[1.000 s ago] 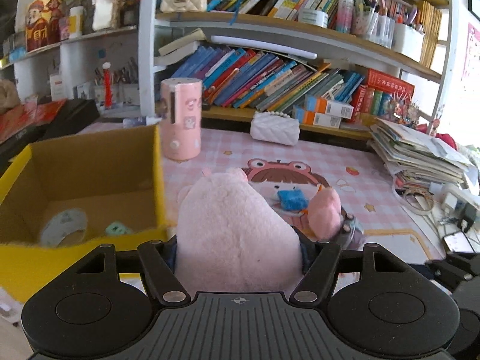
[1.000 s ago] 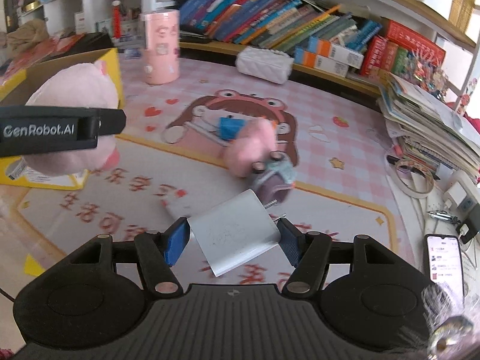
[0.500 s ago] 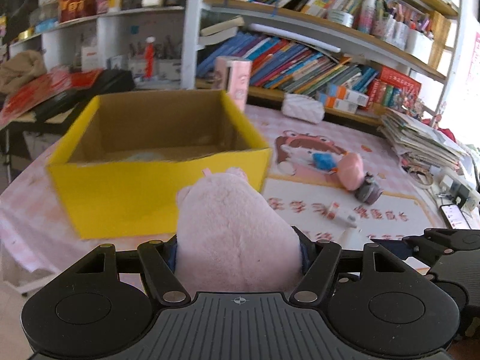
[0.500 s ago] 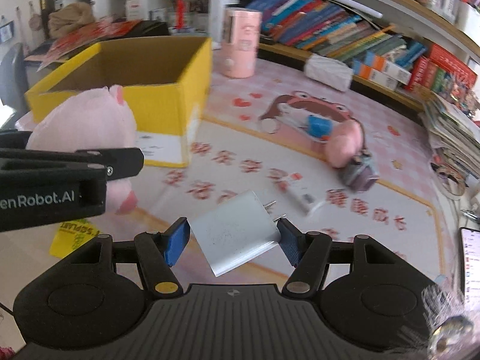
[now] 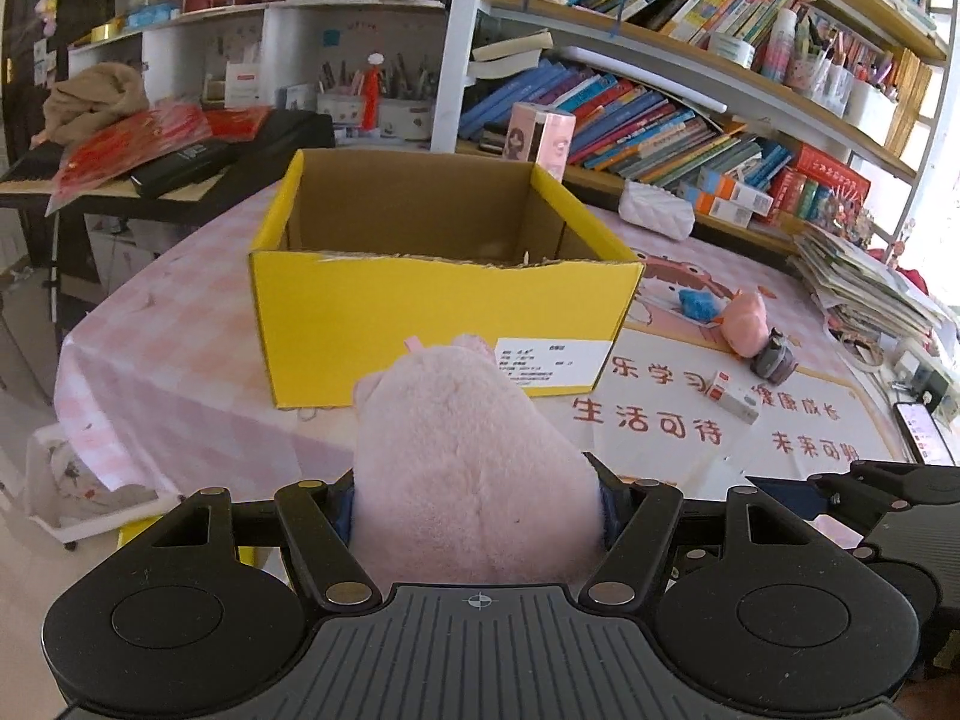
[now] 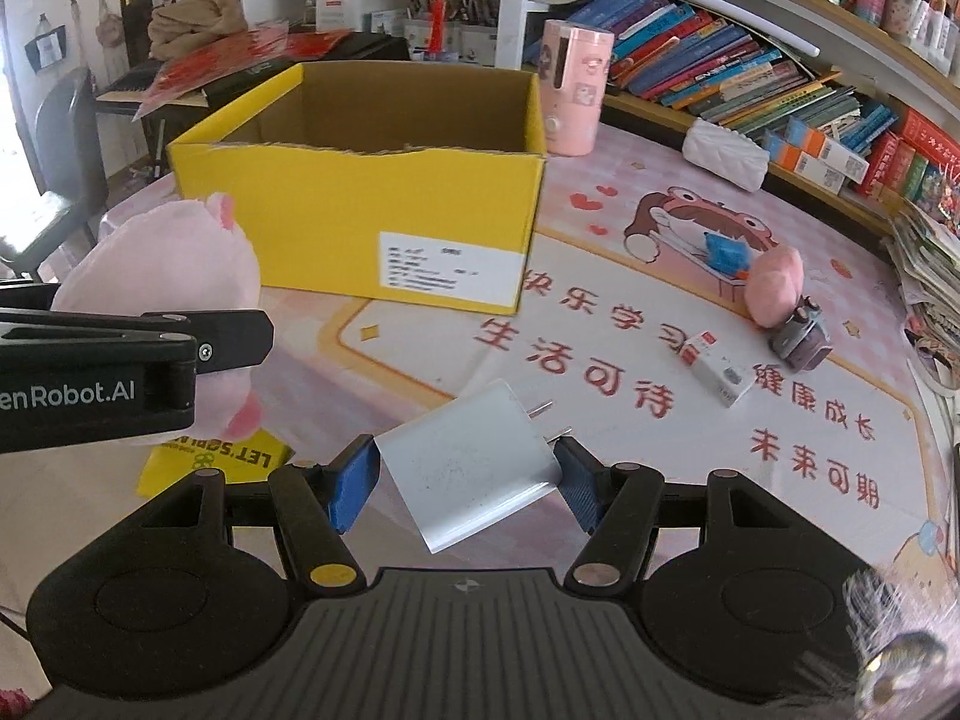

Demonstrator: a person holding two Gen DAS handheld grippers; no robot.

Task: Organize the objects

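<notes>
Pink plush toy point(image 5: 474, 456) sits clamped between the fingers of my left gripper point(image 5: 477, 510), raised in front of the yellow cardboard box point(image 5: 420, 312), which stands straight ahead of that tool on the pink table mat point(image 6: 600, 372). My right gripper point(image 6: 465, 483) is closed on a white charger plug point(image 6: 474, 474), tilted, prongs pointing forward. Farther right of it lie a small white-and-red carton point(image 6: 717, 375), a little grey camera-like object point(image 6: 801, 345) and another pink plush point(image 6: 774, 282).
</notes>
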